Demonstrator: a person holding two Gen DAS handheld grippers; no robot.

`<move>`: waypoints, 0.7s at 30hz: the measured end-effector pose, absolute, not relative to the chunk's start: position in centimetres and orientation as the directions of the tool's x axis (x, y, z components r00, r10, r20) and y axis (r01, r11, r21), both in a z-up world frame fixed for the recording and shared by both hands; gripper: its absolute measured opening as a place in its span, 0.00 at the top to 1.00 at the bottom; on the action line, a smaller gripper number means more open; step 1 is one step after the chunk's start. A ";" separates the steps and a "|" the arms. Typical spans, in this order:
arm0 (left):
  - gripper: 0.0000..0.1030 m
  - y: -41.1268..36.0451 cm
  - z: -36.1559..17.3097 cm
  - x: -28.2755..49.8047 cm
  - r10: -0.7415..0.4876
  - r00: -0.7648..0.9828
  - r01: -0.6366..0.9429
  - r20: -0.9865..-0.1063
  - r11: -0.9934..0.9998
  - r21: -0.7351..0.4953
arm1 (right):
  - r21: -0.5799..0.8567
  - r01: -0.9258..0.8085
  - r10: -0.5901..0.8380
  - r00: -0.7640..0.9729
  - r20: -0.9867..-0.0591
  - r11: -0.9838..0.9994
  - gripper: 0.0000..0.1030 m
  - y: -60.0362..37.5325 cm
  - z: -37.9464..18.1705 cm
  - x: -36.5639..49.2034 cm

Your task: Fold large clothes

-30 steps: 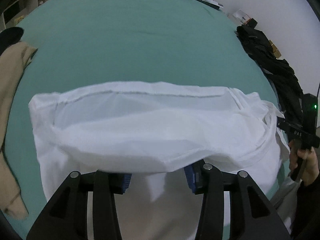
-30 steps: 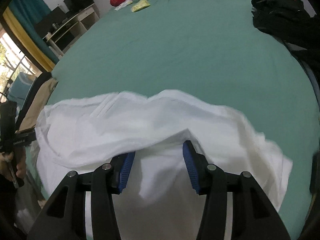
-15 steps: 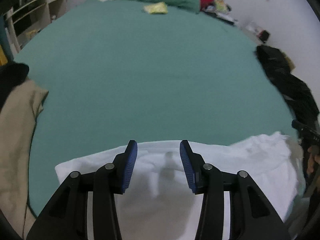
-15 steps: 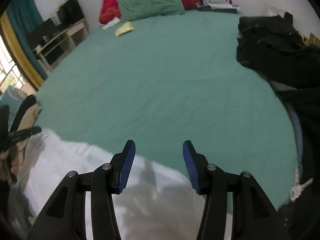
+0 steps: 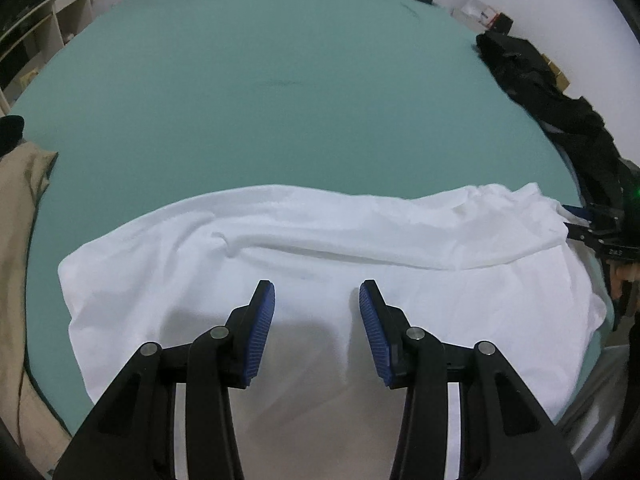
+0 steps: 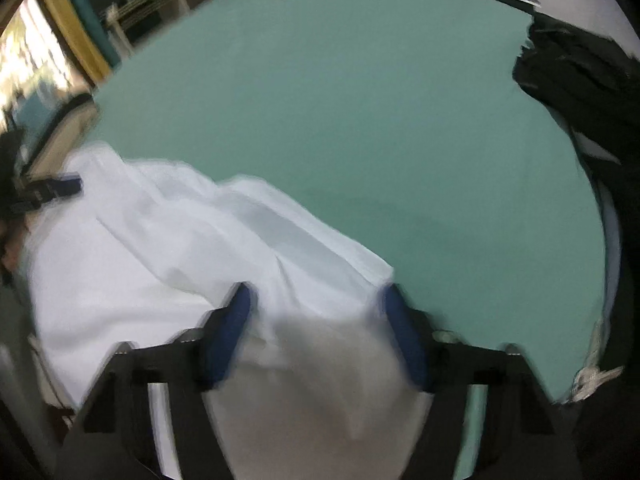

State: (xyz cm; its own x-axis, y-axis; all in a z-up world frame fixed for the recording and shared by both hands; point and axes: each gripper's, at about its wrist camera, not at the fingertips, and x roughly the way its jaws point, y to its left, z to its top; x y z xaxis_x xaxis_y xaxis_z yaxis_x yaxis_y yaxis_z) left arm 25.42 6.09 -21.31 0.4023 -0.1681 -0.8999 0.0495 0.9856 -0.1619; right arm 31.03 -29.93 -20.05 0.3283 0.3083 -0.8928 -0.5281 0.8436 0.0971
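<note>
The large white cotton garment (image 5: 320,248) lies spread on the teal-sheeted bed (image 5: 280,100), ready for folding; left gripper (image 5: 317,320) and right gripper (image 6: 316,320) both hover wide, empty.

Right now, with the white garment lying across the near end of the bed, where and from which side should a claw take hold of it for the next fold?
Likely its left edge, where the white garment lies flat on the green bedsheet. Bring the open left claw in low from the left, one finger sliding under that edge.
</note>
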 end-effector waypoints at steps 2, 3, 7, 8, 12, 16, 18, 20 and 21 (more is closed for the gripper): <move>0.55 6.1 -22.0 25.9 -0.157 0.384 0.046 -0.910 0.987 -0.151 | 0.049 -0.545 0.278 0.345 -0.897 0.837 0.73 -29.6 -20.2 31.4; 0.54 6.0 -22.1 26.2 -0.153 0.382 0.046 -0.911 0.988 -0.146 | 0.031 -0.544 0.268 0.361 -0.893 0.838 0.83 -29.6 -20.0 31.8; 0.55 5.5 -22.0 27.2 -0.140 0.381 0.073 -0.914 0.990 -0.121 | -0.081 -0.498 0.181 0.455 -0.872 0.864 0.92 -29.7 -19.3 34.4; 0.55 5.3 -22.0 27.6 -0.138 0.380 0.079 -0.915 0.990 -0.116 | -0.083 -0.480 0.183 0.480 -0.858 0.874 0.92 -29.9 -18.9 35.2; 0.55 5.1 -21.6 28.8 -0.137 0.382 0.066 -0.914 0.990 -0.121 | -0.048 -0.415 0.178 0.490 -0.854 0.909 0.91 -31.5 -17.3 36.1; 0.55 5.0 -20.4 28.9 -0.165 0.420 0.078 -0.892 0.986 -0.146 | 0.069 -0.466 0.284 0.409 -0.867 0.882 0.30 -33.3 -16.2 32.3; 0.55 5.3 -19.9 28.7 -0.163 0.433 0.071 -0.887 0.987 -0.147 | 0.119 -0.467 0.326 0.394 -0.859 0.876 0.28 -34.2 -16.0 30.4; 0.55 6.4 -19.4 27.8 -0.144 0.445 0.053 -0.884 0.990 -0.134 | 0.169 -0.453 0.352 0.358 -0.865 0.875 0.28 -34.5 -16.7 28.7; 0.55 7.0 -19.3 27.4 -0.134 0.447 0.046 -0.884 0.991 -0.127 | 0.162 -0.458 0.348 0.356 -0.867 0.874 0.28 -34.5 -16.8 28.0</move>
